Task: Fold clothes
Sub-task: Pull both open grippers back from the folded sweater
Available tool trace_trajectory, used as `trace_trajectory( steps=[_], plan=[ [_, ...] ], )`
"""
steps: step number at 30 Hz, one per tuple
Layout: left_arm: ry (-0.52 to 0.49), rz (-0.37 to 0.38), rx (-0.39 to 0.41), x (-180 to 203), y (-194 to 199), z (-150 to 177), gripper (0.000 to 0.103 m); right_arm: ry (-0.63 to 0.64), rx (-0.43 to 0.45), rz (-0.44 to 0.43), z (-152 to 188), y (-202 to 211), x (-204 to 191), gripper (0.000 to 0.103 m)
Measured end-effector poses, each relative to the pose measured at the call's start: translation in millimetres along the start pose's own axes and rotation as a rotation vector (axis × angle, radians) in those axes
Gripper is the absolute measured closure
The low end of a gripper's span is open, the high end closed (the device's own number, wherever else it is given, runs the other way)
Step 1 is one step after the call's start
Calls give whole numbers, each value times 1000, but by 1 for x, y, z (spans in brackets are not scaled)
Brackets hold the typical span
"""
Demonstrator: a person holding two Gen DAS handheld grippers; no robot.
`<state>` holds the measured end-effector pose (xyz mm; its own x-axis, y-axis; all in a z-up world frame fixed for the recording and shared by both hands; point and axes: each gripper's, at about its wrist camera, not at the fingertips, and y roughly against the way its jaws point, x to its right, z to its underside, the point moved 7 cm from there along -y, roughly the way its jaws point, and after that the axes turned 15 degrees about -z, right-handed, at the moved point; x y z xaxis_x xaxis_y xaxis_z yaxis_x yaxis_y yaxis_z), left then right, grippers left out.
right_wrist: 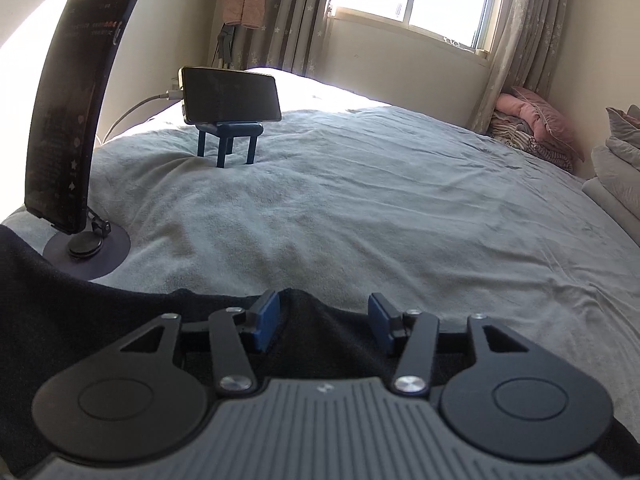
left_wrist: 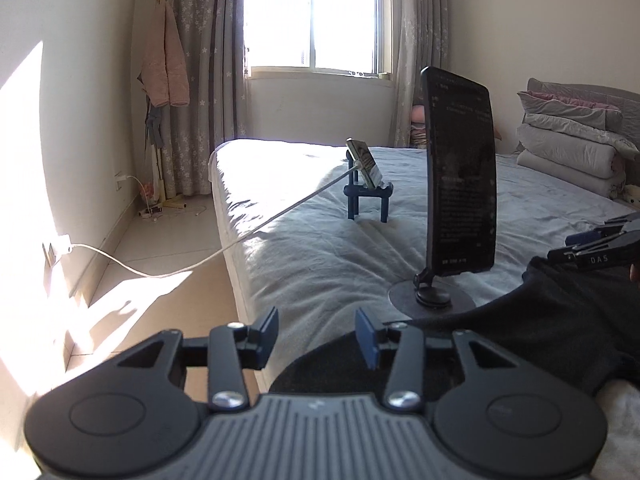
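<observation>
The wide bed with its rumpled pale grey-blue cover (right_wrist: 400,208) filled the middle of both views, and the dark charcoal knitted garment (left_wrist: 560,320) lay flat on its near edge. In the left wrist view the garment spread across the lower right of the frame; in the right wrist view it ran along the whole lower left and bottom, its far hem crossing the frame from left to centre. Its long axis appeared to run side to side between the two claws, though its full outline was cut off.

A tall black phone on a round-based stand (left_wrist: 460,184) stood upright just beyond the garment's hem, near the base but apparently apart from it. Farther off, a smaller phone on a blue chair-shaped stand (right_wrist: 230,100) sat toward the upper left of the right wrist view, a white charging cable (left_wrist: 248,232) trailing from it.

The left claw (left_wrist: 316,338) stood released, holding nothing, at the garment's left edge, cloth beneath its right finger only. The right claw (right_wrist: 324,322) was likewise released, directly over the cloth, a raised peak of the hem between its blue pads (right_wrist: 266,322). The right claw was judged nearer to a grip.
</observation>
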<state>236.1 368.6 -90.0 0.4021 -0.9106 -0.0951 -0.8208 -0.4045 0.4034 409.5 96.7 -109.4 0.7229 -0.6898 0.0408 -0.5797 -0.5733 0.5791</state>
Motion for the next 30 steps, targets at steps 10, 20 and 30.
trace_trajectory(
  steps=[10,20,30],
  plan=[
    [-35,189,-10,79,68,-33,32,-100,-29,93,67,97,42,48],
    [-157,304,-96,179,127,-25,20,-151,-28,235,134,220,96,42],
    [-261,460,-131,280,178,4,18,-229,-20,374,215,336,138,41]
  ],
)
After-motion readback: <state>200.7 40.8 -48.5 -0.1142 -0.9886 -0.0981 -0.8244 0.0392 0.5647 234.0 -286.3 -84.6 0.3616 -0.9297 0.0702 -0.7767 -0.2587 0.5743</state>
